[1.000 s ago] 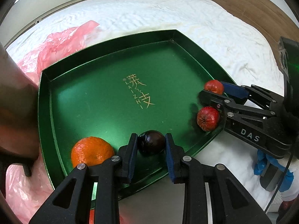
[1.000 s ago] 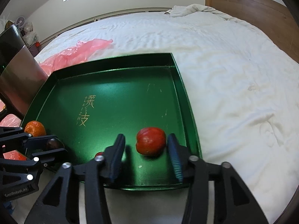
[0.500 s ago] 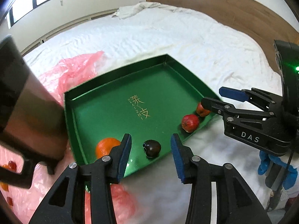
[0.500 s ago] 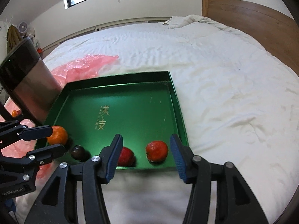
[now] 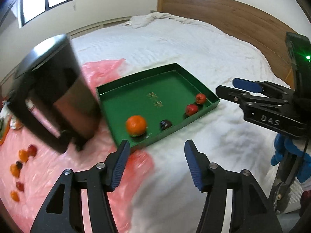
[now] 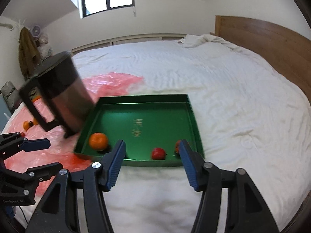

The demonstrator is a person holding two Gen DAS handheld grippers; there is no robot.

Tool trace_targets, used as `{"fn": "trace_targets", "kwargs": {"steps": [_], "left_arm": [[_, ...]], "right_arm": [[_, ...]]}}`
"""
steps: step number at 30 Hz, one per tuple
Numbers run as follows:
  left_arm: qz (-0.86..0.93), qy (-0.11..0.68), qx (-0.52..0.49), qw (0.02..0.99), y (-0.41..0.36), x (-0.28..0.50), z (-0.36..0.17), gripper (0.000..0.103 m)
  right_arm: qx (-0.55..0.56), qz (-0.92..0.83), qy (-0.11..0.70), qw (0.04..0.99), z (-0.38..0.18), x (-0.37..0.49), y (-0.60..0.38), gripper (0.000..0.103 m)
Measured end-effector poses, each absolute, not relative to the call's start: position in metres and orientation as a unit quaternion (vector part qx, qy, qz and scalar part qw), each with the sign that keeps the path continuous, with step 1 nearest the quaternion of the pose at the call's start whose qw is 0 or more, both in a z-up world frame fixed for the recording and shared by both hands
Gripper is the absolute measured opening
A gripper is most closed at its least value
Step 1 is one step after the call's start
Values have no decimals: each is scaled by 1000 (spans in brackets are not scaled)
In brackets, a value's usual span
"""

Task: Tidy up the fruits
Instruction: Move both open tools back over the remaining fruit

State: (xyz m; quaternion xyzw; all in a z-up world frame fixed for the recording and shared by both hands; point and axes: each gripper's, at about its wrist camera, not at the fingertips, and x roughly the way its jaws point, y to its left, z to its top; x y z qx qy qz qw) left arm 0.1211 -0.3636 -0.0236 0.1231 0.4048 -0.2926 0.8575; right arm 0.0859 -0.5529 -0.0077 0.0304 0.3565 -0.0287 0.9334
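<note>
A green tray (image 5: pixel 175 71) lies on the white bed and also shows in the right wrist view (image 6: pixel 147 97). In it are an orange (image 5: pixel 135 125), a dark plum (image 5: pixel 165 124) and two red fruits (image 5: pixel 191 109) (image 5: pixel 200 98). The orange (image 6: pixel 98 141) and a red fruit (image 6: pixel 158 153) show in the right wrist view too. My left gripper (image 5: pixel 155 163) is open and empty, above the bed short of the tray. My right gripper (image 6: pixel 151 161) is open and empty, near the tray's front edge; it also shows in the left wrist view (image 5: pixel 239 89).
A dark metal jug (image 5: pixel 52 104) with a handle stands left of the tray on a pink plastic sheet (image 5: pixel 48 167). Several small loose fruits (image 5: pixel 23 155) lie on the sheet. A wooden headboard (image 5: pixel 233 21) is at the back right.
Both grippers have let go of their fruit, opened wider and pulled back and up from the tray. The plum and red fruits stay in the tray.
</note>
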Motion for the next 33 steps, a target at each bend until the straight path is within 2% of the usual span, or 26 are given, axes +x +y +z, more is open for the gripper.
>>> {"fn": "trace_targets", "kwargs": {"steps": [5,22,33], "left_arm": [[-275,405,118,864,-330,99,-21,56],[-206,405,89,887,-215,56,-19,56],[-150,417,57,895,-138,48,-40,56]], "right_arm": [[22,-10,350,936,2,66,-519,102],[-7,54,310,949,19,22,-396,103],[-18,110,338,934,6,25,-329,103]]}}
